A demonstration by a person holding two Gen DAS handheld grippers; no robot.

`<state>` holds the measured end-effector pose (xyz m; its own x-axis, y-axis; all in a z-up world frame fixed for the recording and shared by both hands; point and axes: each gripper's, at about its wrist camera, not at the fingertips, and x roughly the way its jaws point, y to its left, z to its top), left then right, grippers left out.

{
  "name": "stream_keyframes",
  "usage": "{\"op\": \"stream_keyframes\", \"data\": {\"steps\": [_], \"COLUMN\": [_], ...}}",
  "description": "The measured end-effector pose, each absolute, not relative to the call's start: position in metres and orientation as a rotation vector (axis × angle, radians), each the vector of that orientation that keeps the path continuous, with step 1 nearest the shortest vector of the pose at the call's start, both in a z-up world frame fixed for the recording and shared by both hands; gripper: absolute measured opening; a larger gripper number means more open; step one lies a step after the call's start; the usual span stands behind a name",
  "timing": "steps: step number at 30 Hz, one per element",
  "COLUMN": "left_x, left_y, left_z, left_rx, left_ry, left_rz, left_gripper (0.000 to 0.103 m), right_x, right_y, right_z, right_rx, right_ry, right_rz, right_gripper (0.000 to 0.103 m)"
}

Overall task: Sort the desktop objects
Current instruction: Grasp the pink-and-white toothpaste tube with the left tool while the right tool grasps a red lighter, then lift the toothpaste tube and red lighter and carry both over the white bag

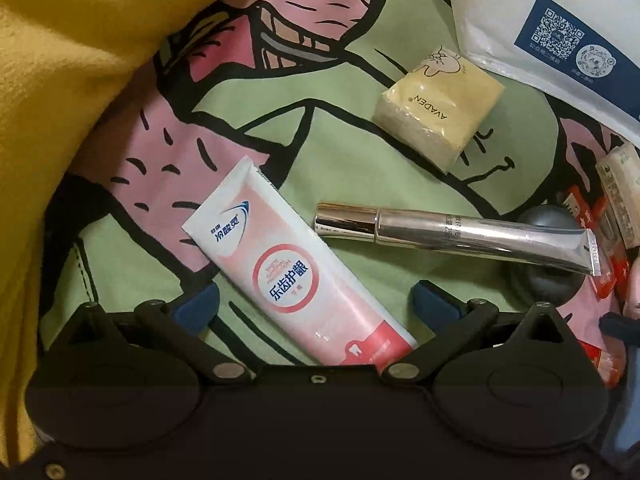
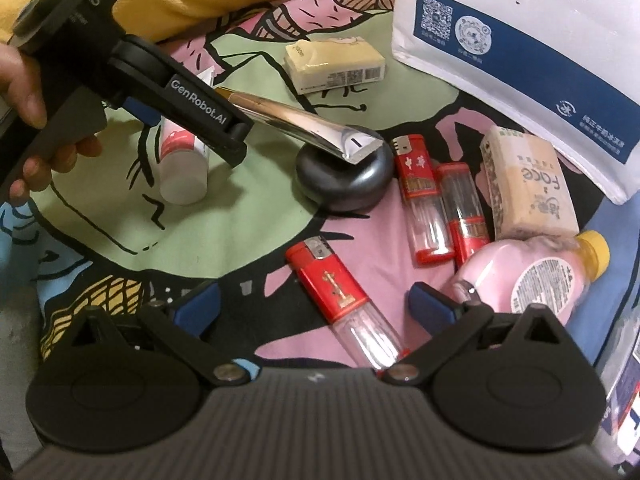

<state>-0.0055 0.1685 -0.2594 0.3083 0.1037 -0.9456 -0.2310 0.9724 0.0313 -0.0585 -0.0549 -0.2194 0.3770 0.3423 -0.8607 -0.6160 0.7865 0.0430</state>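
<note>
A pink and white toothpaste tube (image 1: pixel 288 268) lies on the patterned cloth (image 1: pixel 344 168) between the wide-spread fingers of my left gripper (image 1: pixel 316 306), which is open and not pressing it. A silver tube (image 1: pixel 460 232) rests with its crimped end on a dark round disc (image 1: pixel 548 268). In the right wrist view my right gripper (image 2: pixel 316 306) is open just above a red lighter (image 2: pixel 332 280) lying between its fingers. My left gripper (image 2: pixel 188 130), held by a hand (image 2: pixel 28 96), hovers over the toothpaste tube (image 2: pixel 184 168).
Two more red lighters (image 2: pixel 424 196) (image 2: pixel 464 208), a "Face" tissue pack (image 2: pixel 524 184) and a pink bottle with a yellow cap (image 2: pixel 528 276) crowd the right. A yellow tissue pack (image 2: pixel 336 64) and a white and blue bag (image 2: pixel 520 40) lie behind. Yellow fabric (image 1: pixel 60 80) bounds the left.
</note>
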Motion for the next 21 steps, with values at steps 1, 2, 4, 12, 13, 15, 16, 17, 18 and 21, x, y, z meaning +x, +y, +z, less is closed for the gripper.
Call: {"op": "stream_keyframes", "data": {"steps": [1, 2, 4, 12, 13, 15, 16, 17, 18, 21], "left_x": [-0.006, -0.007, -0.010, -0.015, -0.015, -0.015, -0.017, -0.017, -0.017, -0.018], "left_y": [0.171, 0.174, 0.167, 0.156, 0.157, 0.156, 0.154, 0.153, 0.153, 0.154], "left_z": [-0.260, -0.261, -0.258, -0.246, -0.246, -0.245, -0.243, -0.243, -0.242, -0.241], "left_rx": [-0.115, -0.119, -0.120, -0.158, -0.163, -0.158, -0.158, -0.161, -0.169, -0.198], "left_ry": [1.240, 1.240, 1.238, 1.221, 1.220, 1.218, 1.217, 1.218, 1.219, 1.225], "left_rz": [0.220, 0.218, 0.215, 0.223, 0.219, 0.216, 0.212, 0.208, 0.206, 0.198], "left_gripper": [0.103, 0.103, 0.097, 0.071, 0.068, 0.063, 0.059, 0.057, 0.054, 0.048], "right_x": [-0.058, -0.057, -0.057, -0.058, -0.059, -0.058, -0.058, -0.058, -0.058, -0.058], "right_y": [-0.055, -0.055, -0.055, -0.053, -0.054, -0.055, -0.056, -0.057, -0.058, -0.058], "right_z": [-0.219, -0.219, -0.218, -0.213, -0.212, -0.211, -0.211, -0.210, -0.210, -0.210], "right_rx": [-0.299, -0.296, -0.291, -0.300, -0.297, -0.296, -0.292, -0.288, -0.285, -0.290], "right_ry": [1.015, 1.018, 1.014, 0.993, 0.989, 0.982, 0.979, 0.976, 0.975, 0.970], "right_rz": [0.625, 0.622, 0.619, 0.629, 0.629, 0.617, 0.612, 0.607, 0.607, 0.602], "right_gripper": [0.103, 0.101, 0.097, 0.073, 0.066, 0.053, 0.047, 0.039, 0.038, 0.029]}}
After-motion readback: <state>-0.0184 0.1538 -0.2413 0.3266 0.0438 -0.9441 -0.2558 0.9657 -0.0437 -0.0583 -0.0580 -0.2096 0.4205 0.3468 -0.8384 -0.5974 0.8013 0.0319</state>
